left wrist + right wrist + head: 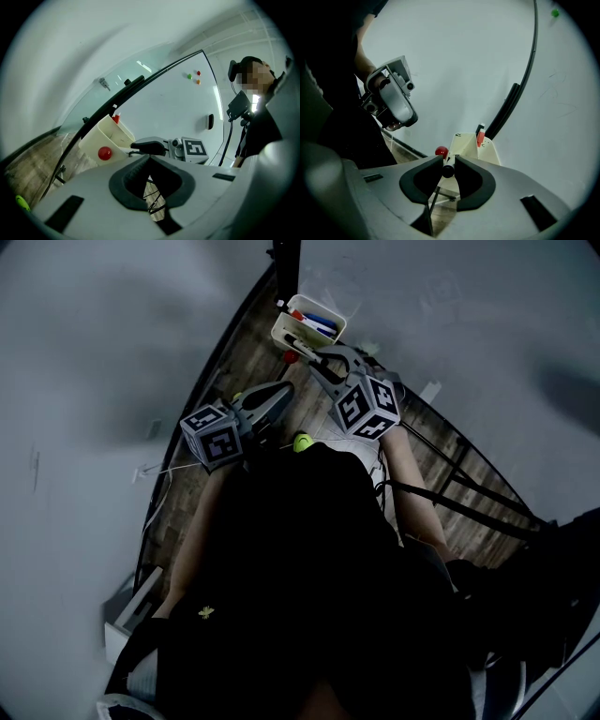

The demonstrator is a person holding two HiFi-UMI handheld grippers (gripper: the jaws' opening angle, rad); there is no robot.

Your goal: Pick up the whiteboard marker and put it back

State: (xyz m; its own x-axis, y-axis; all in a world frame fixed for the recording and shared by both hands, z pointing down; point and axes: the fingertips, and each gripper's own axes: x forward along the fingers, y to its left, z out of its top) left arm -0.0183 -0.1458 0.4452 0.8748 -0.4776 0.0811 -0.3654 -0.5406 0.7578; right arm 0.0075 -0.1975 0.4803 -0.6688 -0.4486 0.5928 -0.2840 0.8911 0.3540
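A cream holder [307, 324] hangs on the whiteboard with red and blue markers in it; it also shows as the holder [105, 136] and the holder [471, 146]. My right gripper [448, 165] sits just in front of it, jaws pressed on the black end of a whiteboard marker [448, 171]. In the head view the right gripper [306, 353] reaches the holder's near edge. My left gripper [149, 157] hangs level beside it, tips together with nothing between them. The left gripper [278, 393] is left of the right one.
A red round magnet [441, 151] sticks by the holder's side. An eraser [210, 121] and small coloured magnets [198, 73] are on the whiteboard [159, 103]. A green ball [302, 441] lies on the wooden floor [234, 362]. A person stands at the right [262, 126].
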